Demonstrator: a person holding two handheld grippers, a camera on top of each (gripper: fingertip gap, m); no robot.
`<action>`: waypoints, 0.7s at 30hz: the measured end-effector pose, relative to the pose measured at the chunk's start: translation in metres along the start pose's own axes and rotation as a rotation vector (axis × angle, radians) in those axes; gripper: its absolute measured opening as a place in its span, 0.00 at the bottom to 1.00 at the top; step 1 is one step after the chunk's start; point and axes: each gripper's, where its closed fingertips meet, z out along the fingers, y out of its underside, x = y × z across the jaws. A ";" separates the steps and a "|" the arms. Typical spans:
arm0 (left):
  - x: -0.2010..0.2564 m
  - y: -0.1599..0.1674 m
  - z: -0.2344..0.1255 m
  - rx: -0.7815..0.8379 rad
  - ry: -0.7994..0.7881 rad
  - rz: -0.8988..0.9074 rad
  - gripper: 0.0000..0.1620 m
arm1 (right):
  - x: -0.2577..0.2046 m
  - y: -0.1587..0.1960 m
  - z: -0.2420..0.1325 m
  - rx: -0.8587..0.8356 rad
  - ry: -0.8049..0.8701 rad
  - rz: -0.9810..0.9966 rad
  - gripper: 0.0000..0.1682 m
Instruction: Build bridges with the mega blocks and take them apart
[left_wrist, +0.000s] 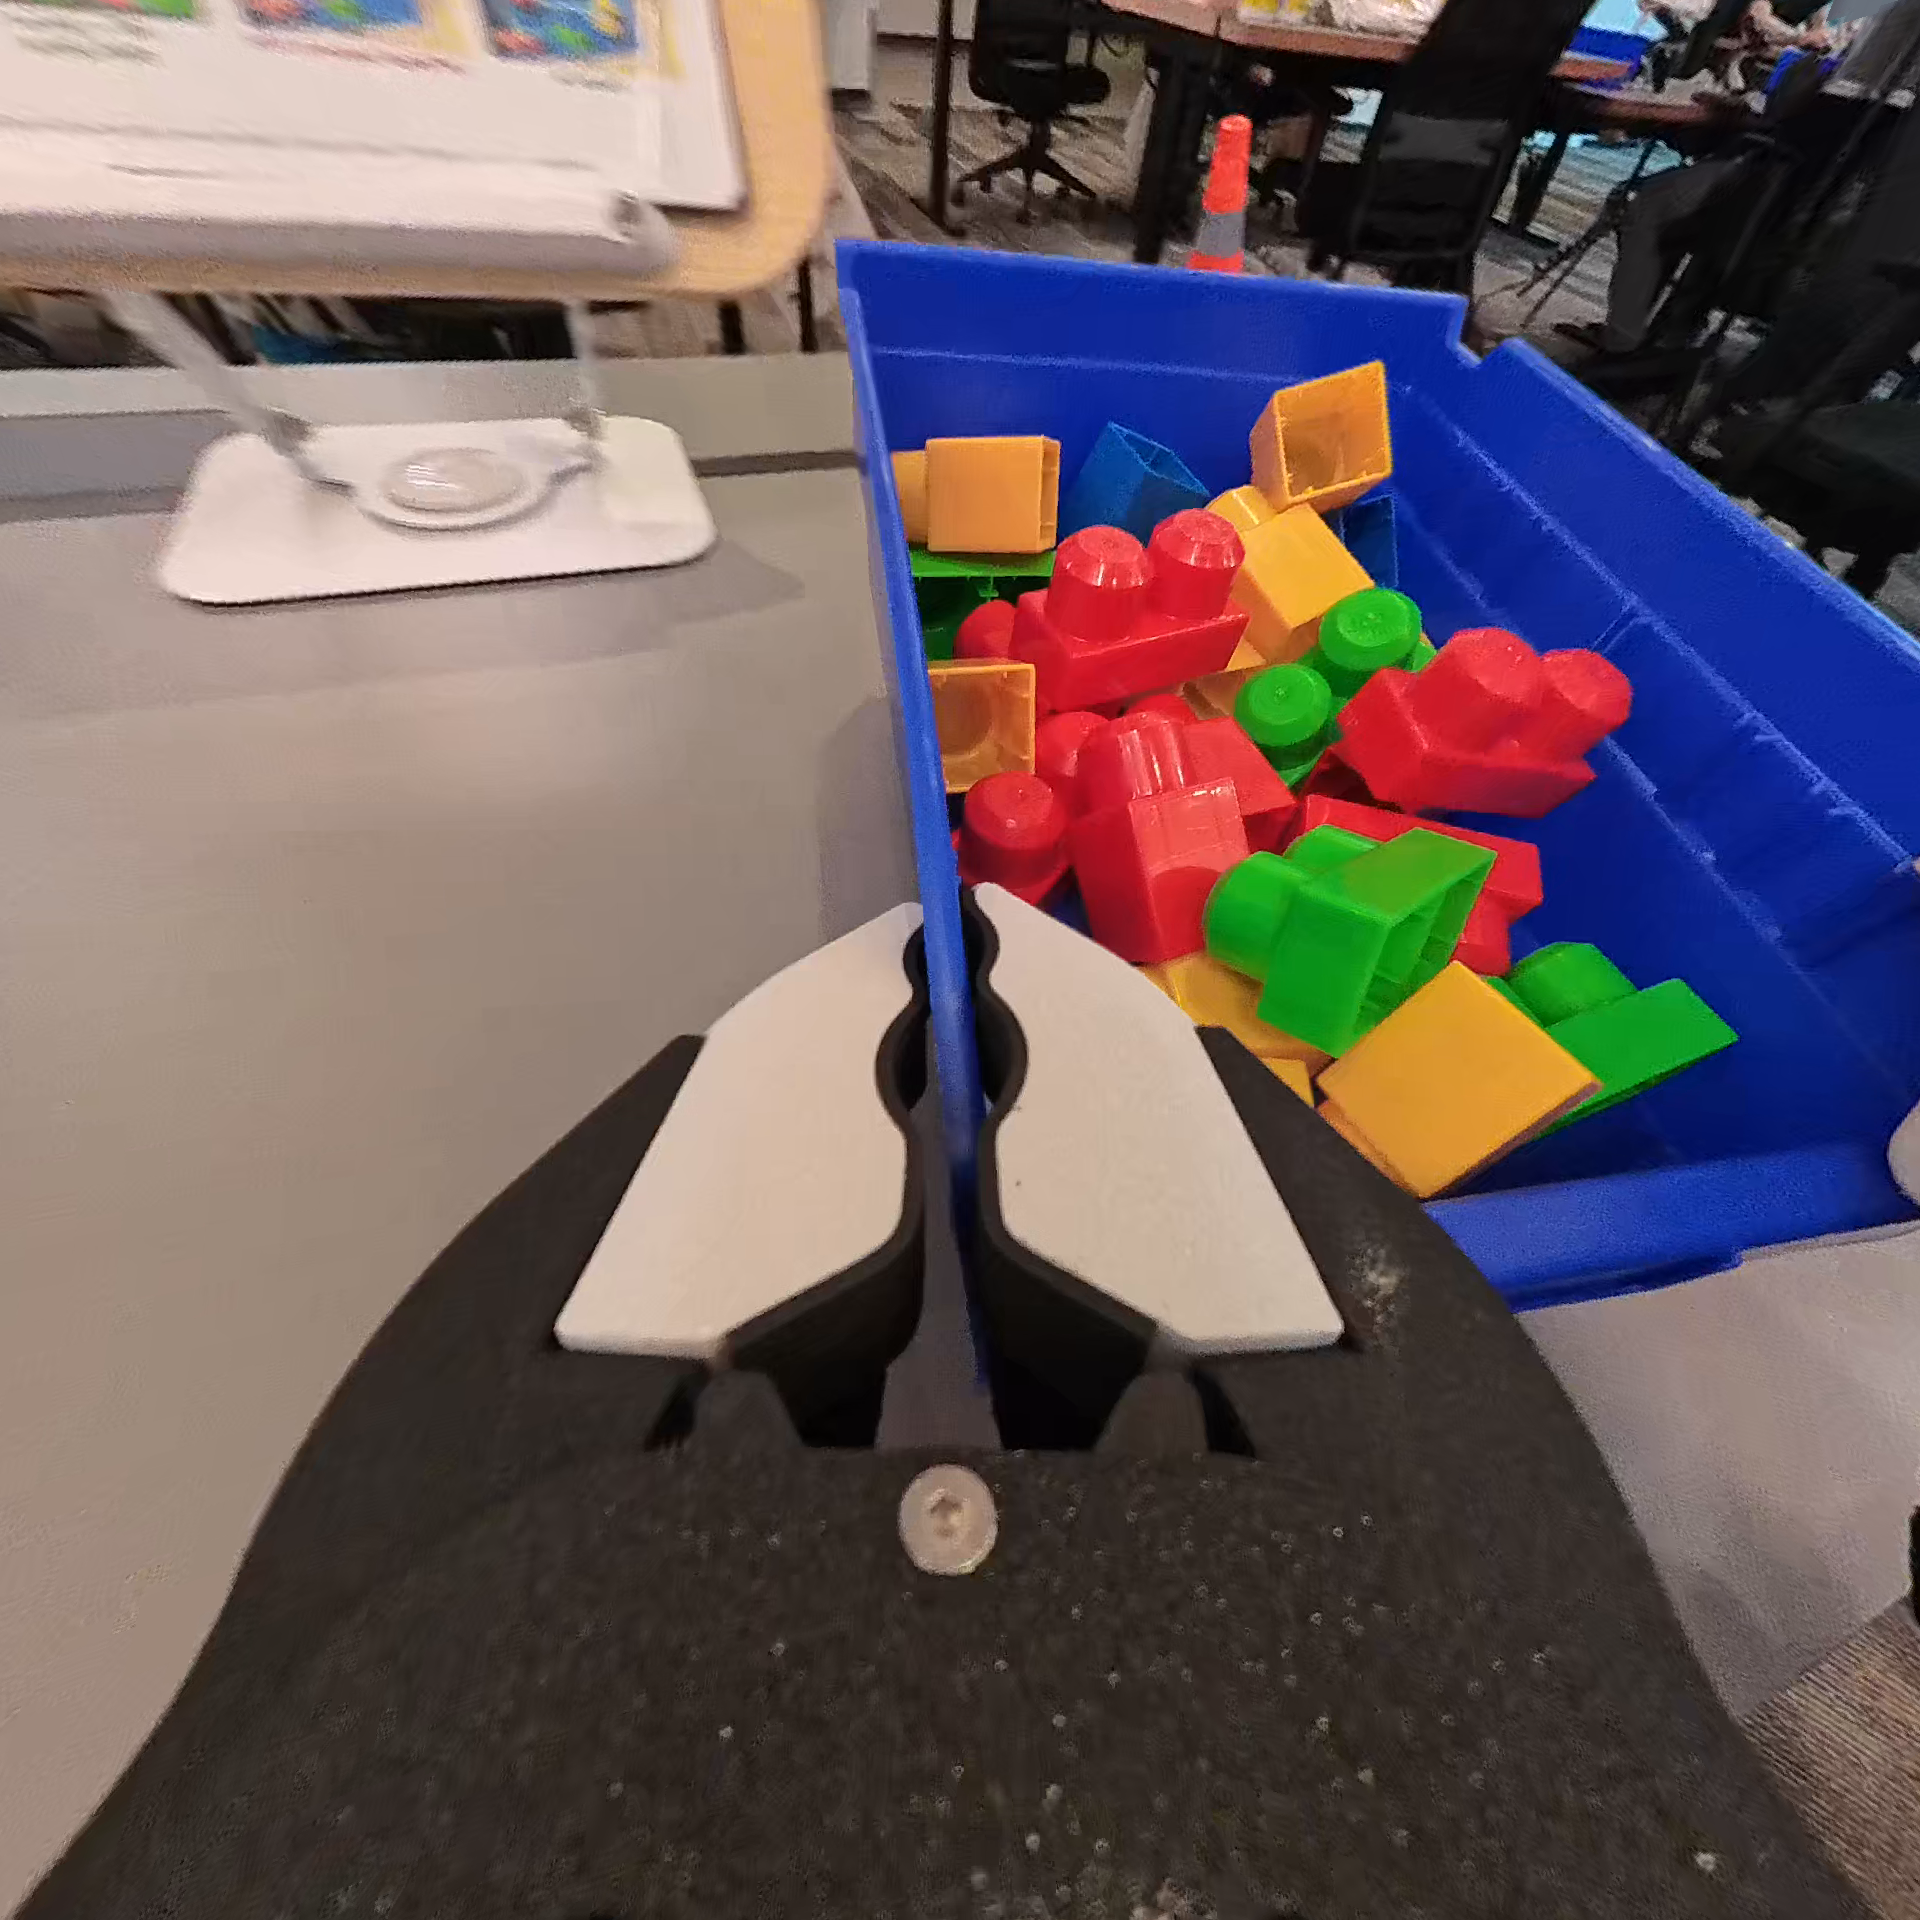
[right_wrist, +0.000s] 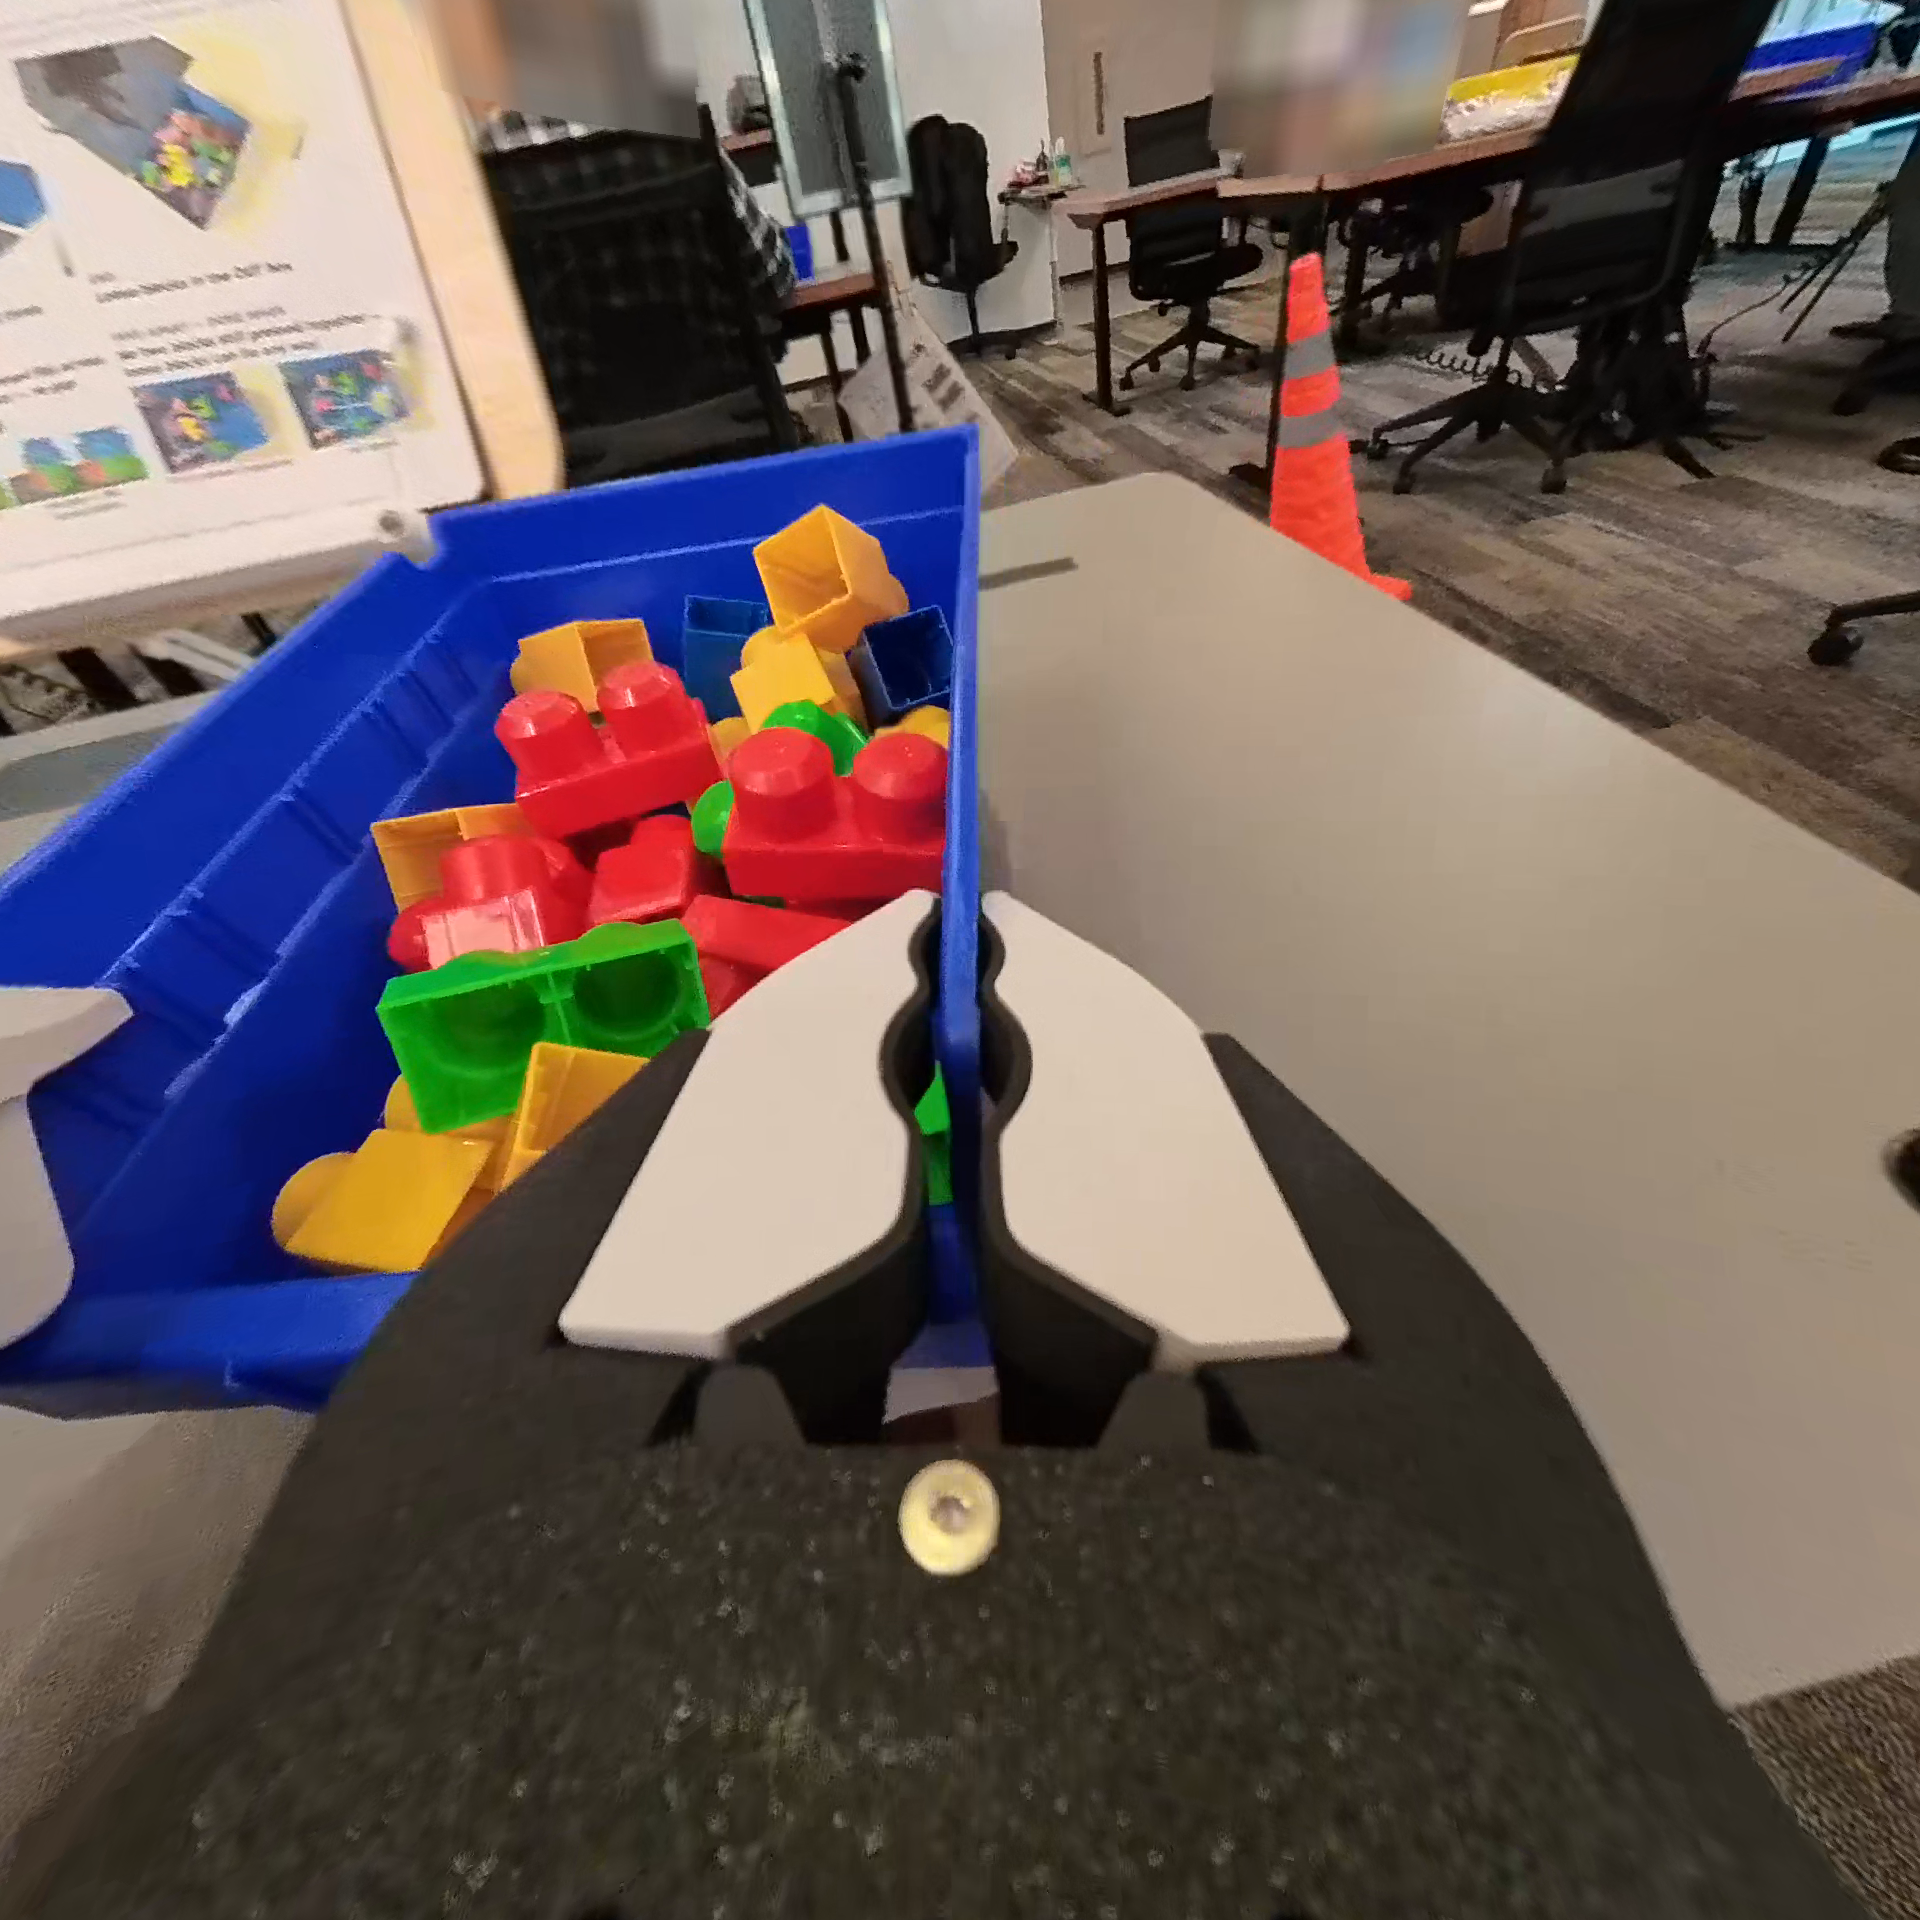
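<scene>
blue bin gripped on both long walls

blue plastic bin (left_wrist: 1662, 644) on the grey table (left_wrist: 364, 883), filled with loose mega blocks (left_wrist: 1226, 790) in red, yellow, green and blue. no bridge built among them, only a jumbled heap; seen from the left wrist, a red two-stud block (left_wrist: 1132, 613) high in the pile toward 12 o'clock and a green two-stud block (left_wrist: 1351, 935) on its side toward 3 o'clock of the fingertips.

left gripper (left_wrist: 943, 914) clamped on the bin's left long wall, one grey finger outside over the table, the other inside beside the blocks, thin blue rim pinched between the black pads.

right gripper (right_wrist: 961, 914) clamped likewise on the opposite long wall, left finger inside the bin, right finger outside above bare tabletop. in the right wrist view, a green block (right_wrist: 540, 1018) lying open side up at 9 o'clock of the fingertips, a red two-stud block (right_wrist: 831, 821) touching the wall at 12 o'clock.

beyond the bin at 11 o'clock, a white stand (left_wrist: 436, 509) holding a printed sheet (right_wrist: 197, 270) with pictures. orange traffic cone (right_wrist: 1314, 416) on the carpet at 1 o'clock, office chairs and desks behind it.
</scene>
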 end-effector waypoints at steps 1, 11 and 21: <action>-0.015 -0.002 -0.010 0.011 -0.019 0.000 0.01 | -0.018 0.000 -0.002 0.011 -0.024 0.000 0.01; -0.188 0.013 -0.093 -0.008 -0.293 -0.040 0.01 | -0.205 0.040 0.010 -0.092 -0.315 -0.080 0.01; -0.238 0.033 -0.085 -0.057 -0.262 -0.112 0.17 | -0.250 0.065 0.029 -0.148 -0.425 -0.160 0.05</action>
